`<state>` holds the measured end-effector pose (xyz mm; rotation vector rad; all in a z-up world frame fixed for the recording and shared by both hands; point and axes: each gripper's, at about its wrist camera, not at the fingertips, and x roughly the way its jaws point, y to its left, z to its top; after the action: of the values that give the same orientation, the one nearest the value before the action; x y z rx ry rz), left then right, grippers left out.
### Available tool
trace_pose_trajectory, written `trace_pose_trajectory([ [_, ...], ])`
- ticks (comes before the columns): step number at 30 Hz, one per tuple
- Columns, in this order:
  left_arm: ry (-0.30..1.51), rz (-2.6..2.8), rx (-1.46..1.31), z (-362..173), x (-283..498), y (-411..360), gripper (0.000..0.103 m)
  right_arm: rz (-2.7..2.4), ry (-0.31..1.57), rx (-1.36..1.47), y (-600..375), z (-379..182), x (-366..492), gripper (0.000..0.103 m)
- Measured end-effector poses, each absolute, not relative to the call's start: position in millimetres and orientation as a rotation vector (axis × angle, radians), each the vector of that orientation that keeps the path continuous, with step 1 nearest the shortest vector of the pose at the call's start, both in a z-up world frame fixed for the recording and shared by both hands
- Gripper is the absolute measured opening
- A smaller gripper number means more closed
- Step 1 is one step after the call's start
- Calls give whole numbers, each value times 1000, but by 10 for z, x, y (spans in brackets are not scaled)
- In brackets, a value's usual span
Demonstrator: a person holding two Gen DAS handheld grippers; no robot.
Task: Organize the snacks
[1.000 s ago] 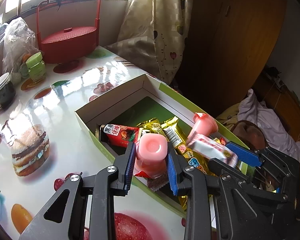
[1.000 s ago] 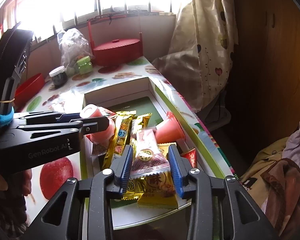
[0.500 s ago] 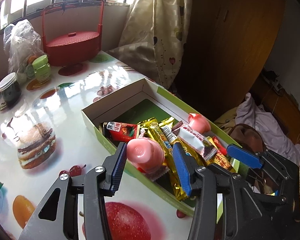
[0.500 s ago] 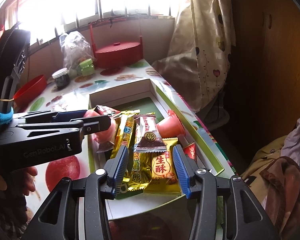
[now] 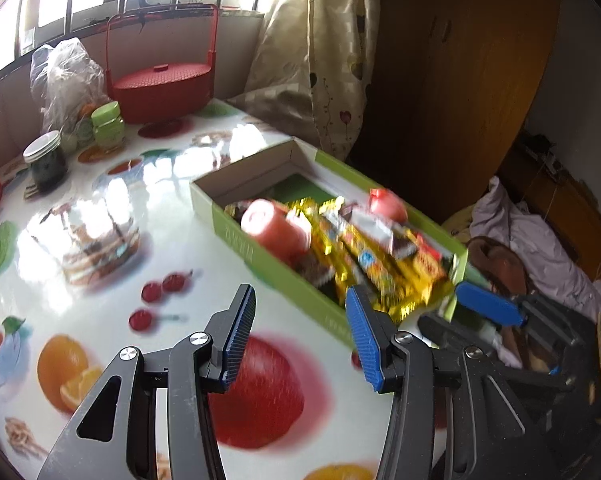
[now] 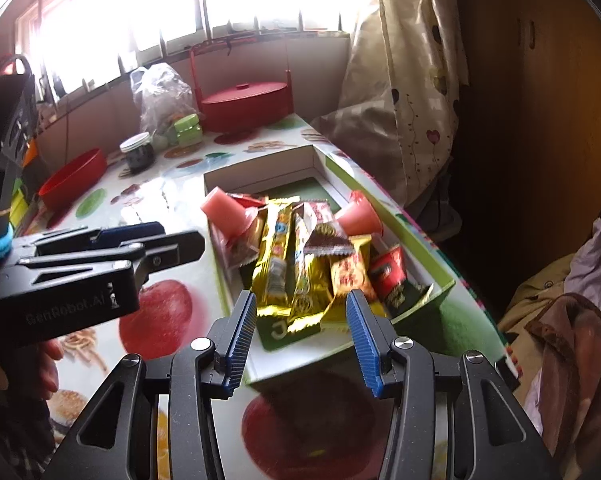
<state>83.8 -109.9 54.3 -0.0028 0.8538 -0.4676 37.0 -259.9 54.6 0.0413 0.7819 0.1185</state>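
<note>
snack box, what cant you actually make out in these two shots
- Left wrist view: the wrappers in the snack box are motion-blurred, so their print is unreadable.
- Right wrist view: the box floor is mostly hidden under the gold packets; window glare washes out anything outside.
- Both views: contents of the lidded red basket and the crumpled plastic bag are hidden.

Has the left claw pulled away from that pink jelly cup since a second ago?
Yes. The left gripper has backed off the pink jelly cup, now open over the table.
</note>
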Motion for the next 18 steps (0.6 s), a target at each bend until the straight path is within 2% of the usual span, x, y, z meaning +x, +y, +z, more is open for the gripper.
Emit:
trace_pose_trajectory([
  [4, 883, -455, 7, 442, 736, -1057, 49, 109, 785, 40, -2583, 533, 211, 46],
  [9, 923, -441, 39, 287, 624, -1043, 49, 95, 822, 29, -2558, 431, 78, 52],
  [18, 955, -387, 78, 130, 517, -1048, 49, 48, 905, 9, -2543, 197, 68, 53],
])
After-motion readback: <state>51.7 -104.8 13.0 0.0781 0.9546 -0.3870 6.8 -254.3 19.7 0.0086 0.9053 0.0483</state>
